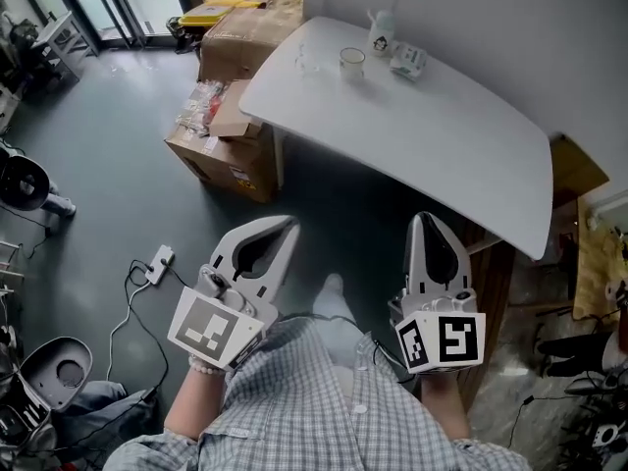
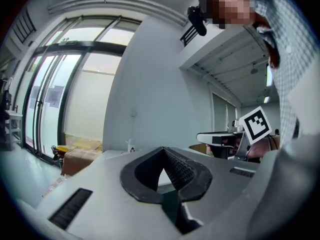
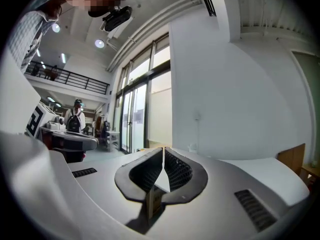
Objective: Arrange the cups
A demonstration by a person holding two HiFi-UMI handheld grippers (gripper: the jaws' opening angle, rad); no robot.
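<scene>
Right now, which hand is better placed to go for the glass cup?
Right, narrowly: right tongs sit by the table edge, cup ahead; left tongs hang over floor, farther from the table. Both shut, empty.

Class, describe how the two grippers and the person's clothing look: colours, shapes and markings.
The left gripper and right gripper are pale grey tapered shells with black-lined openings and ribbed black pads. Each carries a white cube with black square markers. The person wears a blue-and-white checked shirt and a pale bead bracelet.
</scene>
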